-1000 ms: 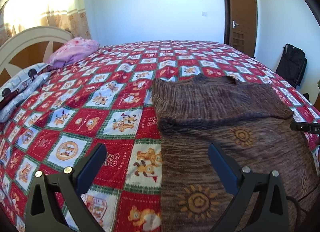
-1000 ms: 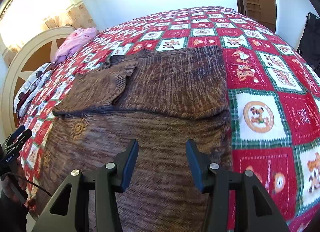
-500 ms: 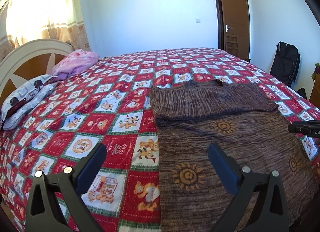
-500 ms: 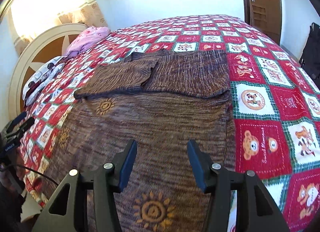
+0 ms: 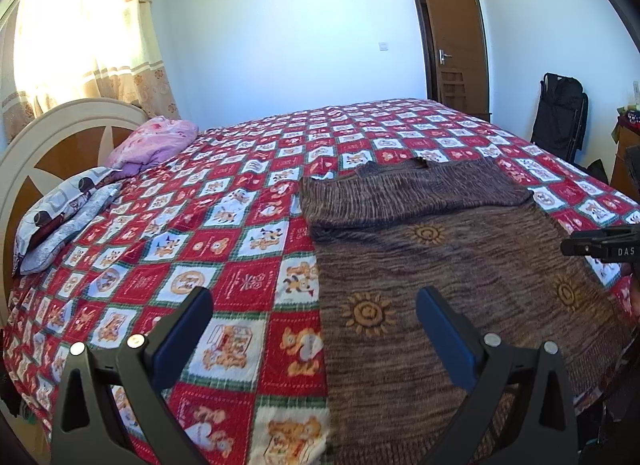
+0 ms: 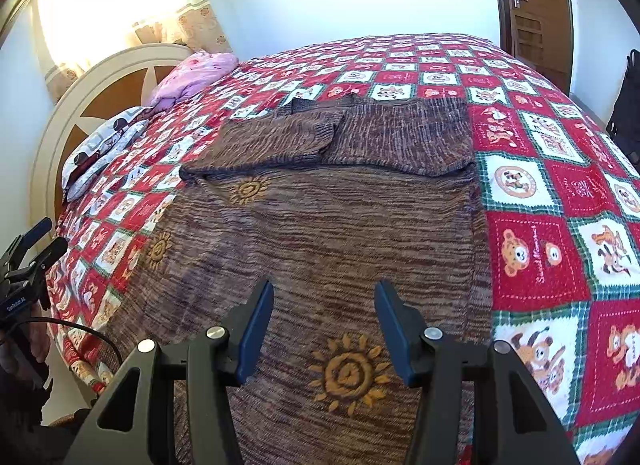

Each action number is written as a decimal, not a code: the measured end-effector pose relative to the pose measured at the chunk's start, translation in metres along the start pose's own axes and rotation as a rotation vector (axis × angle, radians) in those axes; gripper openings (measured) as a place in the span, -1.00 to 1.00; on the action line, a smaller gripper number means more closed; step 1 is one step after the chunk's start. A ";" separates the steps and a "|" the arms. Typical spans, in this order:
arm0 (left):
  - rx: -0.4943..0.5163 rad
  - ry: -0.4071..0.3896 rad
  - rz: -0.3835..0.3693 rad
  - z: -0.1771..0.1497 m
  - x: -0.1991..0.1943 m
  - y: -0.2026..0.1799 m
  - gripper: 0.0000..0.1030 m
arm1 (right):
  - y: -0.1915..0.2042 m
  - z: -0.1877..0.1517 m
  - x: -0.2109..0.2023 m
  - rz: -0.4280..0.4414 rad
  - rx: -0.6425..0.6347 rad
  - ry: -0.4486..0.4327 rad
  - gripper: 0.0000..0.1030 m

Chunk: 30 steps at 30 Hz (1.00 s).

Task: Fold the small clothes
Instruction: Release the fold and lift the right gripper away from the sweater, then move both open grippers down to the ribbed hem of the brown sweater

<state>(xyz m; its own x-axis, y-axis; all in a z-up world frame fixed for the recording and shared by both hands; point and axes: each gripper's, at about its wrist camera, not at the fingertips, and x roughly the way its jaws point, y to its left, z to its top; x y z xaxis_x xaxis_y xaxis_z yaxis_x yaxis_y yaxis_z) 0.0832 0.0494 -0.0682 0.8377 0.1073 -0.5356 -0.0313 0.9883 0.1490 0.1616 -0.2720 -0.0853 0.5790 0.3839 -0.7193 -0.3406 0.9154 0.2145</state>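
- The left gripper (image 5: 314,319) has its dark blue fingers (image 5: 186,325) spread wide with nothing between them; they hang above the bed, one over the quilt and one over the brown knit
- The right gripper (image 6: 324,331) has its fingers (image 6: 256,329) parted about halfway and empty, held over the near part of the knit, just above a yellow sun motif (image 6: 348,375)
- In the right wrist view the left gripper shows at the left edge, off the side of the bed, with a hand (image 6: 38,339) beneath it and a black cable (image 6: 80,331) trailing
- The brown sweater (image 6: 320,225) lies flat on the bed near the front edge; both sleeves are folded in across the far, upper part, one cuff overlapping the other sleeve, and the lower body lies spread towards the grippers with sun motifs scattered over it
- Under it is a red, white and green patchwork quilt (image 5: 224,233) with bear pictures
- Further off: a pink bundle (image 5: 154,141) and a patterned pillow (image 5: 60,217) by the cream headboard (image 5: 52,125), a sunlit curtain (image 5: 88,33), a brown door (image 5: 452,41) and a black bag (image 5: 560,113) against the wall
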 end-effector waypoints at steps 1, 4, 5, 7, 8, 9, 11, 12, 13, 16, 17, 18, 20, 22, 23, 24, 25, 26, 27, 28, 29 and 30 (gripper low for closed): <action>-0.004 -0.004 0.001 -0.002 -0.002 0.001 1.00 | 0.002 -0.002 0.000 0.004 0.003 0.001 0.05; -0.020 0.006 -0.010 -0.006 -0.005 0.004 1.00 | 0.007 -0.009 0.000 0.015 0.003 0.008 0.05; -0.013 0.008 -0.015 -0.008 -0.006 0.004 1.00 | 0.009 -0.011 -0.001 0.018 0.001 0.011 0.05; 0.016 0.008 -0.005 -0.014 -0.008 -0.001 1.00 | 0.013 -0.016 -0.001 0.024 -0.004 0.018 0.06; 0.036 0.010 0.003 -0.018 -0.009 -0.004 1.00 | 0.014 -0.018 -0.002 0.026 -0.007 0.019 0.06; 0.045 0.013 0.007 -0.020 -0.010 -0.005 1.00 | 0.016 -0.020 -0.003 0.028 -0.009 0.019 0.06; 0.054 0.029 0.008 -0.026 -0.011 -0.007 1.00 | 0.018 -0.023 -0.006 0.030 -0.013 0.022 0.06; 0.055 0.040 0.004 -0.029 -0.010 -0.007 1.00 | 0.020 -0.025 -0.007 0.029 -0.017 0.024 0.06; 0.055 0.051 -0.001 -0.033 -0.010 -0.007 1.00 | 0.021 -0.027 -0.009 0.025 -0.020 0.026 0.06; 0.065 0.094 -0.024 -0.047 -0.009 -0.007 1.00 | 0.022 -0.034 -0.014 0.020 -0.028 0.026 0.06; 0.067 0.104 -0.028 -0.051 -0.009 -0.007 1.00 | 0.022 -0.036 -0.016 0.018 -0.028 0.028 0.06; 0.067 0.124 -0.044 -0.058 -0.008 -0.006 1.00 | 0.023 -0.038 -0.017 0.017 -0.029 0.032 0.06; 0.043 0.165 -0.089 -0.065 -0.006 -0.003 1.00 | 0.024 -0.044 -0.019 0.012 -0.037 0.038 0.06; 0.007 0.203 -0.135 -0.071 -0.005 0.000 0.99 | 0.028 -0.051 -0.022 0.005 -0.054 0.043 0.06; -0.005 0.215 -0.150 -0.073 -0.005 0.001 0.96 | 0.029 -0.054 -0.023 0.003 -0.062 0.044 0.06; -0.021 0.230 -0.177 -0.076 -0.005 0.002 0.95 | 0.030 -0.056 -0.024 0.002 -0.069 0.046 0.06; -0.030 0.238 -0.195 -0.078 -0.006 0.001 0.91 | 0.031 -0.059 -0.024 0.006 -0.074 0.049 0.06; -0.041 0.252 -0.219 -0.080 -0.006 0.001 0.86 | 0.032 -0.062 -0.025 0.010 -0.076 0.053 0.06; -0.044 0.263 -0.230 -0.083 -0.005 -0.001 0.84 | 0.032 -0.063 -0.025 0.012 -0.076 0.054 0.06; -0.048 0.278 -0.241 -0.085 -0.005 -0.003 0.79 | 0.032 -0.065 -0.025 0.013 -0.075 0.056 0.06; -0.057 0.296 -0.256 -0.088 -0.004 -0.005 0.72 | 0.032 -0.066 -0.025 0.012 -0.074 0.056 0.06; -0.064 0.311 -0.271 -0.091 -0.003 -0.006 0.69 | 0.031 -0.068 -0.026 0.009 -0.073 0.055 0.06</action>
<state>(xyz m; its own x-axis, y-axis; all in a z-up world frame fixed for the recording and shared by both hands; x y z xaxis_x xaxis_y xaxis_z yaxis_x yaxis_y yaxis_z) 0.0314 0.0531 -0.1428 0.6159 -0.1402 -0.7753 0.1256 0.9889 -0.0791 0.0858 -0.2612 -0.1048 0.5343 0.3833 -0.7534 -0.4002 0.8998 0.1740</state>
